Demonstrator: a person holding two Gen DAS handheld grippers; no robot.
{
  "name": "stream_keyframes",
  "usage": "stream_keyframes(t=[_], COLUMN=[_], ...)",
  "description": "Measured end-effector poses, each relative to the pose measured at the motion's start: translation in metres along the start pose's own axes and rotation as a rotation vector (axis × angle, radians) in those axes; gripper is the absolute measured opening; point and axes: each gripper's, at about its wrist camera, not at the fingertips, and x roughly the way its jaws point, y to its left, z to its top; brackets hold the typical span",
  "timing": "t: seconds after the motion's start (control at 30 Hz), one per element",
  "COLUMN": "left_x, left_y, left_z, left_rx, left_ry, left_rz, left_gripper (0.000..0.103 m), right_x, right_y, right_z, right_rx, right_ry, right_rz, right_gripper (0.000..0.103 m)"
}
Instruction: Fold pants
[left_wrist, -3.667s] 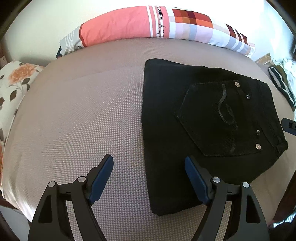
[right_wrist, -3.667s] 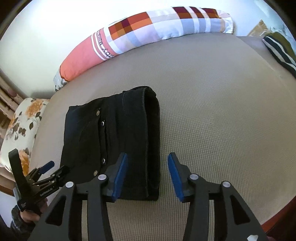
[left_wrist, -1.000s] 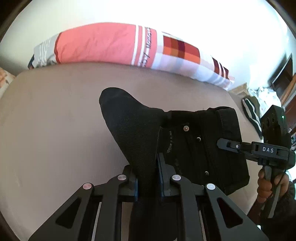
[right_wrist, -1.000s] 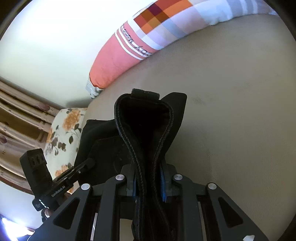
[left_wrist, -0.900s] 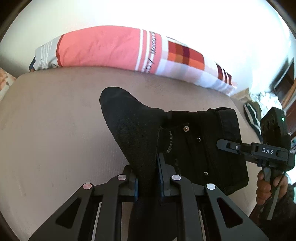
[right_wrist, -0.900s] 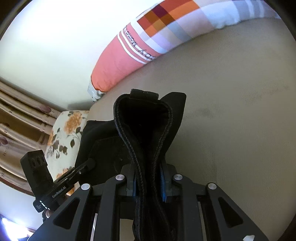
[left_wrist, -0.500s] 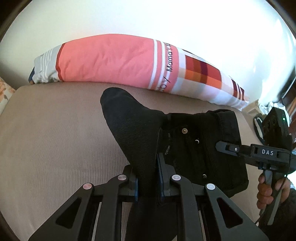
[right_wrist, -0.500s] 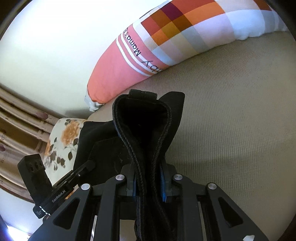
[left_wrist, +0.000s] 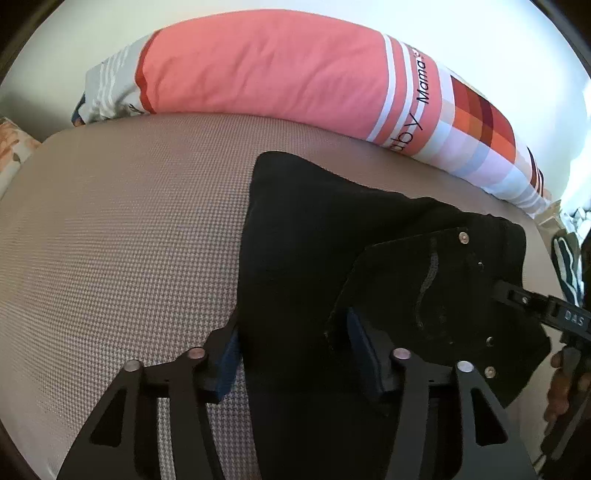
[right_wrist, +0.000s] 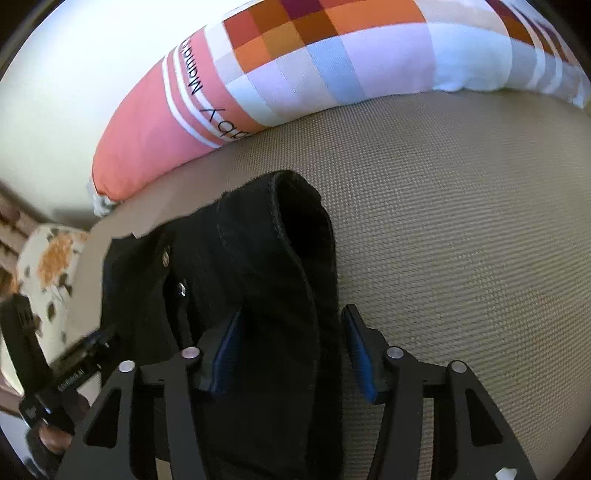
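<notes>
Left wrist view: black pants (left_wrist: 295, 266) folded, lying on the bed (left_wrist: 122, 236) near its far edge, close to the long pillow (left_wrist: 266, 74) along the wall. Left tool (left_wrist: 295, 350) astride the near left edge of the pants, jaws opening, cloth between the blue pads (left_wrist: 360, 354) but not pinched. Back pocket with rivets facing up at right. Right tool (left_wrist: 532, 302) entering from the right edge, held by a hand (left_wrist: 561, 391). Right wrist view: right tool (right_wrist: 291, 343) over the waistband end of the pants (right_wrist: 258, 258), jaws opening, thick folded edge between the pads (right_wrist: 356, 347), loose. Left tool (right_wrist: 77, 365) at lower left, beside a floral cushion (right_wrist: 51, 258).
</notes>
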Motion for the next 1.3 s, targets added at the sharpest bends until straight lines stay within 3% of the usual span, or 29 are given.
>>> stream_keyframes(t=[0.17, 0.3, 0.4, 0.5, 0.57, 0.7, 0.93, 1.3], left_x=[-0.012, -0.03, -0.046, -0.066, -0.082, -0.119, -0.171, -0.203], left_y=[-0.01, -0.02, -0.023, -0.028, -0.032, -0.041, -0.05, -0.063], left_z=[-0.007, -0.02, -0.034, -0.047, -0.057, -0.075, -0.103, -0.141], left_rx=[0.035, 0.075, 0.073, 0.068, 0.07, 0.074, 0.071, 0.048], left_ry=[-0.008, -0.024, -0.032, -0.042, -0.056, -0.112, -0.198, -0.223], left_rz=[0.065, 0.179, 0.229, 0.247, 0.272, 0.283, 0.316, 0.295], left_gripper=[0.062, 0.063, 0.066, 0.066, 0.066, 0.066, 0.066, 0.066], right_x=[-0.012, -0.034, -0.063, -0.089, -0.107, -0.133, -0.158, -0.173], right_y=[-0.006, -0.001, 0.012, 0.031, 0.046, 0.073, 0.103, 0.114], right_z=[-0.014, -0.021, -0.025, -0.034, -0.046, -0.074, -0.119, -0.164], right_rx=[0.0, -0.005, -0.03, -0.074, -0.114, -0.171, -0.247, -0.268], right_ry=[0.014, -0.005, -0.099, -0.165, -0.204, -0.244, -0.283, -0.314], right_rz=[-0.02, -0.051, -0.071, -0.1, -0.119, -0.145, -0.202, -0.212], right_gripper=[0.056, 0.057, 0.059, 0.072, 0.073, 0.082, 0.088, 0.092])
